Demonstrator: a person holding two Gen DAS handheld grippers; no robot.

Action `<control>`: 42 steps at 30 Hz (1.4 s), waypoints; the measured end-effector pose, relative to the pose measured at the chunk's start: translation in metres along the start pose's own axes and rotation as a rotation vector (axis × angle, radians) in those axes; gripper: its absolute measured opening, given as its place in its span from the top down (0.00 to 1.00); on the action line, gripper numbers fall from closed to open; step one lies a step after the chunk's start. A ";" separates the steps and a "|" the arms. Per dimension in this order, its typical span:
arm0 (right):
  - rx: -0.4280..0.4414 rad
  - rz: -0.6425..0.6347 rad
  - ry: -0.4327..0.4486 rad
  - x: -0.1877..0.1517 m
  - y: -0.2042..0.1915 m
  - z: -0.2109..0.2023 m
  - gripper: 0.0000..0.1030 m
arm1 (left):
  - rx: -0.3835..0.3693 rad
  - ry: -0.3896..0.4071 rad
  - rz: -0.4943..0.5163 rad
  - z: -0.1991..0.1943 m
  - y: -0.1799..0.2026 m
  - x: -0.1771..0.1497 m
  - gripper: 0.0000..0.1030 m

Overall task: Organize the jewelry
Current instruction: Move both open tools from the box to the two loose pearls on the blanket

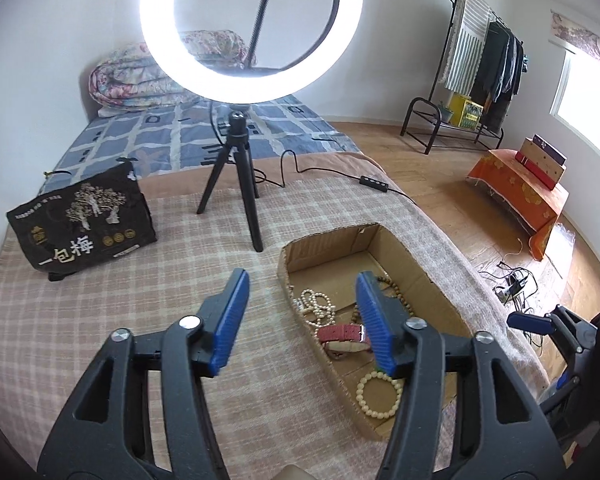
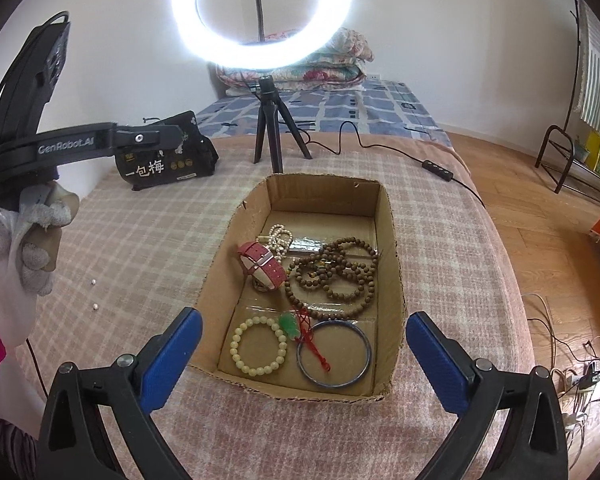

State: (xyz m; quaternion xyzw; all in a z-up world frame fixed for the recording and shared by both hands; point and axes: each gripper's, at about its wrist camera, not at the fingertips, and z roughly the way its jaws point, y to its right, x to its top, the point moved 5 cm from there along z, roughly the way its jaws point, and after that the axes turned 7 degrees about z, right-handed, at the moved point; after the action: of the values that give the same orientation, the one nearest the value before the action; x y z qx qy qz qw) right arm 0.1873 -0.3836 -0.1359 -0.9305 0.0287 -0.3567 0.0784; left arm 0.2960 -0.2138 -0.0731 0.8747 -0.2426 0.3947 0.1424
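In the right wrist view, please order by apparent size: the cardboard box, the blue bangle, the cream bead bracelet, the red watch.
1. Brown cardboard box, clearly largest.
2. Round blue bangle.
3. Cream bead bracelet, slightly smaller than the bangle.
4. Red strap watch, smallest, though farther from the camera, so unsure.

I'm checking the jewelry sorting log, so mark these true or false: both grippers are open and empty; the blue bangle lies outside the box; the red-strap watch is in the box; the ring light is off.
1. The left gripper and right gripper are open and empty. True.
2. The blue bangle lies outside the cardboard box. False: it lies inside, beside the cream bead bracelet.
3. The red-strap watch is in the box. True.
4. The ring light is off. False: it glows brightly.
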 end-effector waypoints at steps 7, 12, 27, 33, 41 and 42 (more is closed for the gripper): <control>-0.033 -0.033 0.033 0.002 -0.014 -0.011 0.00 | 0.031 0.027 -0.020 -0.043 -0.030 -0.014 0.40; -0.014 -0.058 0.040 0.002 -0.027 -0.012 0.00 | 0.079 0.033 -0.024 -0.073 -0.058 -0.031 0.40; 0.090 -0.175 0.066 0.000 -0.092 -0.002 0.00 | 0.183 -0.031 -0.094 -0.123 -0.139 -0.125 0.40; 0.175 -0.218 0.023 -0.009 -0.126 0.008 0.00 | 0.165 -0.056 -0.123 -0.120 -0.154 -0.153 0.45; 0.293 -0.329 -0.062 -0.032 -0.185 0.032 0.02 | 0.119 -0.097 -0.096 -0.102 -0.158 -0.171 0.64; 0.306 -0.341 -0.070 -0.034 -0.191 0.035 0.04 | 0.108 -0.107 -0.094 -0.098 -0.158 -0.174 0.66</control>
State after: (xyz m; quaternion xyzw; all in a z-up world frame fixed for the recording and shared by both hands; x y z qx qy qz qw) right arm 0.1843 -0.1869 -0.1522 -0.9109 -0.1862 -0.3326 0.1579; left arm 0.2207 0.0169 -0.1513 0.9113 -0.1869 0.3529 0.1005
